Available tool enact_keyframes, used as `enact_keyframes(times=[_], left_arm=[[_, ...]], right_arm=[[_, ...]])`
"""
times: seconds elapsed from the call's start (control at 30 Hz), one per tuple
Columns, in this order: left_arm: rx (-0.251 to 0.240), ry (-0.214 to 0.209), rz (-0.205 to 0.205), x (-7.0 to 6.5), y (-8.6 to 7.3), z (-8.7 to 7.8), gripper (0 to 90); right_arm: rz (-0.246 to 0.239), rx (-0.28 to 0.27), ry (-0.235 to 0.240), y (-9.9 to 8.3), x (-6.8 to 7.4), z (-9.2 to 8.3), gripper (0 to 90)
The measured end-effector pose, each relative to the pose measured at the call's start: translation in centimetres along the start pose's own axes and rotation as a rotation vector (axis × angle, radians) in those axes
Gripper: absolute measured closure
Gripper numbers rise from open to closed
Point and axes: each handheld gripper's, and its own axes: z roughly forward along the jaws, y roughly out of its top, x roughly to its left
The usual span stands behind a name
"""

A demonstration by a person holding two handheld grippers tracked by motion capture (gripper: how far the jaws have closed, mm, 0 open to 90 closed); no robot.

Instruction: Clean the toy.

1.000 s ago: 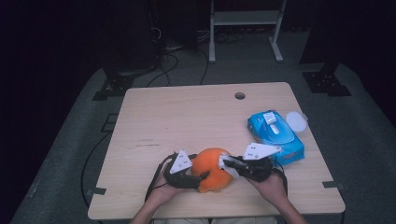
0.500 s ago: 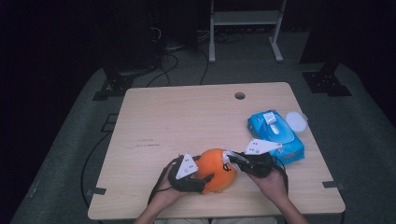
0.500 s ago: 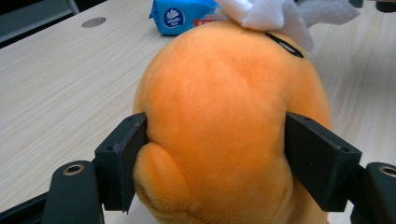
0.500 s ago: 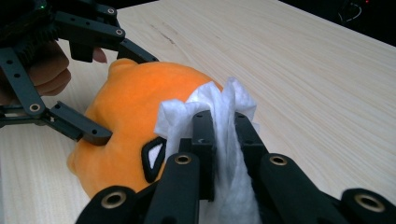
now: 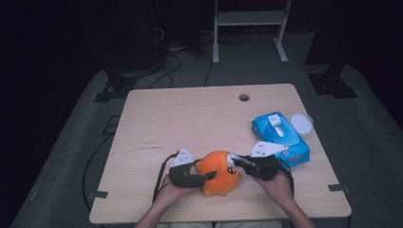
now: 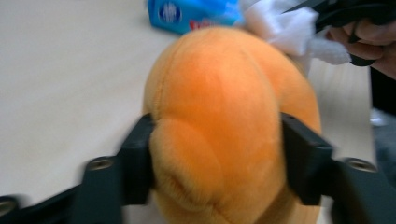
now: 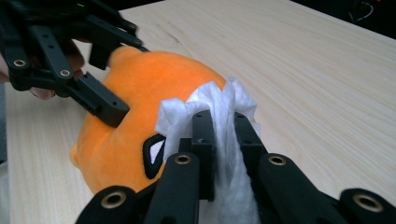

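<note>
A: Where is the orange plush toy point(image 5: 219, 172)?

B: On the wooden table point(image 5: 190, 118), near its front edge, between the person's two hands. Seen from above it rests on the tabletop with a gripper at each side.

A: What is the left gripper point(image 5: 202, 176) doing?

B: Its jaws are closed in on the toy, one on each flank. In the left gripper view the black pads press into the orange fur point(image 6: 219, 121), which bulges out between them.

A: And the right gripper point(image 7: 223, 126)?

B: It pinches a white wipe point(image 7: 219, 105) – the two jaws stand close together with the bunched cloth squeezed between them. The wipe touches the top of the plush, just above a dark eye patch with a white centre point(image 7: 154, 156). The left gripper view catches the same cloth at the far side of the toy, with the right hand point(image 6: 369, 39) behind it.

A: Anything else on the table?

B: A blue pack of wet wipes point(image 5: 280, 135) lies at the right side, just beyond the right gripper, with a white flap on top. A round white lid point(image 5: 301, 123) sits right beside the pack, on its far right. There is a small round hole point(image 5: 244, 97) in the tabletop near the far edge – well apart from everything else
</note>
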Motion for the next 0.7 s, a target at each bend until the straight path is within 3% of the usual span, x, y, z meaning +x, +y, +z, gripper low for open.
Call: enact_keyframes(times=[0.13,0.17,0.23,0.3,0.33,0.43,0.5,0.53,0.6,0.7], left_arm=[[-0.042,0.133,0.224,-1.3,1.1,-0.4,44.2],[-0.029,0.134,0.255,-1.5,1.1,-0.3,43.8],[-0.002,0.107,0.274,-1.7,0.6,0.3,41.7],[-0.015,0.08,0.247,-1.6,0.3,0.3,35.2],[-0.016,0.075,0.219,-1.3,0.3,0.1,27.8],[-0.007,0.053,0.035,0.2,0.3,-0.2,9.0],[-0.009,-0.012,-0.037,1.1,-0.3,-0.2,13.4],[-0.016,-0.028,-0.037,1.1,-0.5,-0.1,21.4],[-0.007,-0.002,0.026,0.6,-0.5,0.0,29.2],[0.001,0.044,0.163,-0.9,-0.2,0.0,37.4]], right_arm=[[0.019,-0.031,0.0,0.5,-0.4,-0.3,81.8],[0.022,-0.047,0.005,0.7,-0.3,-0.3,81.8],[0.023,-0.064,-0.004,0.9,-0.3,-0.1,81.8],[0.032,-0.045,-0.004,0.5,-0.4,0.6,81.8],[0.046,-0.038,0.003,0.2,-0.5,0.9,81.9],[0.02,-0.012,-0.036,-0.4,-0.7,1.2,81.9],[0.043,-0.014,-0.021,-0.5,-0.9,1.1,81.9],[0.046,-0.015,-0.019,-0.5,-0.9,1.0,81.9],[0.02,-0.017,-0.031,0.0,-0.3,0.9,81.9],[-0.031,-0.037,-0.021,0.9,1.3,0.7,81.9]])
